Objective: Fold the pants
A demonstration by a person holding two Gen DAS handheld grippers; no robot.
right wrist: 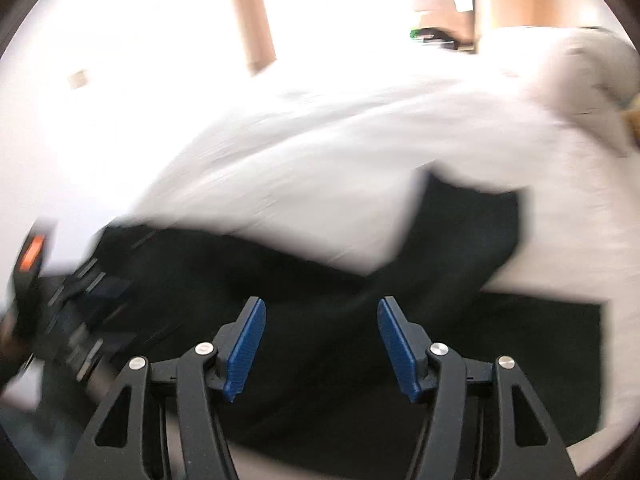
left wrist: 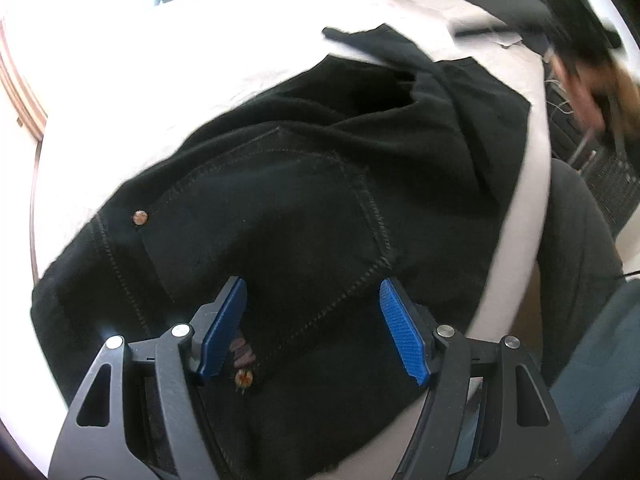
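Plainly, the risk lies in the rumpled far end: the black pants [left wrist: 304, 184] sit bunched past the left tongs [left wrist: 314, 328], and folding over that heap would trap creases. They also lie near the edge of the white bed [left wrist: 224, 52], so a careless tug could drag them off. Left tongs stand spread, empty, directly above the back pocket. Right tongs [right wrist: 322, 346] are spread too, pinching nothing, with dark cloth lying beneath and ahead.
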